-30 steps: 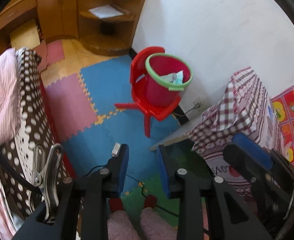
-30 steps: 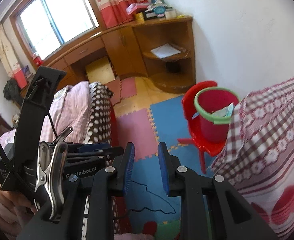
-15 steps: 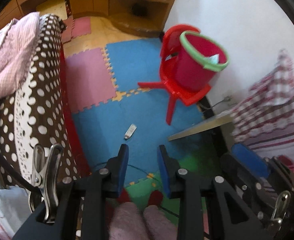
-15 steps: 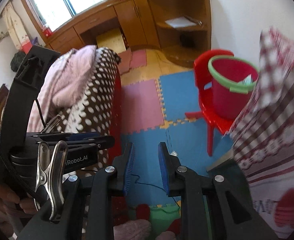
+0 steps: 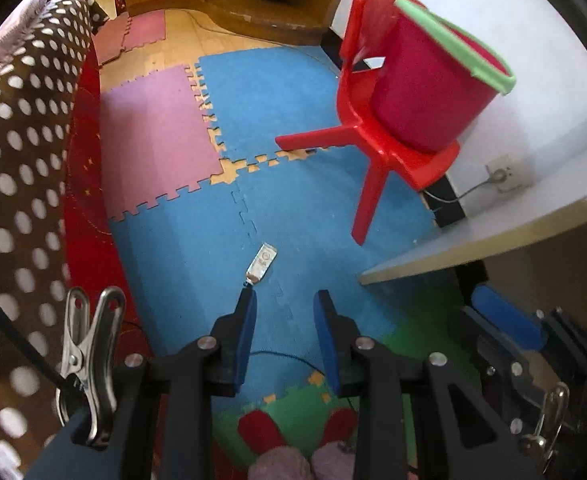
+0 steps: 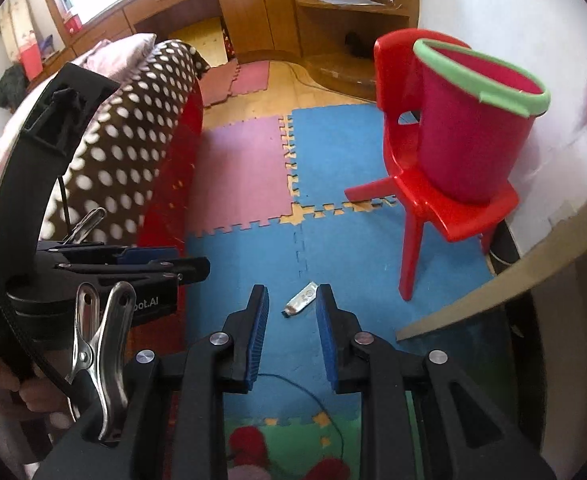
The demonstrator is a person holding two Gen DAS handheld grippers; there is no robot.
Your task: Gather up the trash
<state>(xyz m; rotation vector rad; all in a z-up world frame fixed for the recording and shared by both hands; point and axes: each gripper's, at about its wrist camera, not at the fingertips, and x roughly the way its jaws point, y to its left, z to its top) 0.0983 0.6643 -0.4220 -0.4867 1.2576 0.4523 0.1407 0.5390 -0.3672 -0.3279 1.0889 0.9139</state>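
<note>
Trash item: small flattened tube (image 5: 262,263), silver-white, faint print on its face, dark cap end. Lies flat on the blue foam floor mat (image 5: 313,208), just beside a mat seam, long axis diagonal. Bucket (image 5: 433,80): red, green rim, upright on the seat of a red plastic chair (image 5: 367,184), well apart from the tube.

Both claws point steeply down toward the floor, jaws a narrow gap apart with nothing between the blue pads. The left claw (image 5: 284,312) and the right claw (image 6: 292,305) sit side by side. A hand (image 6: 33,394) grips the left claw's handle.
</note>
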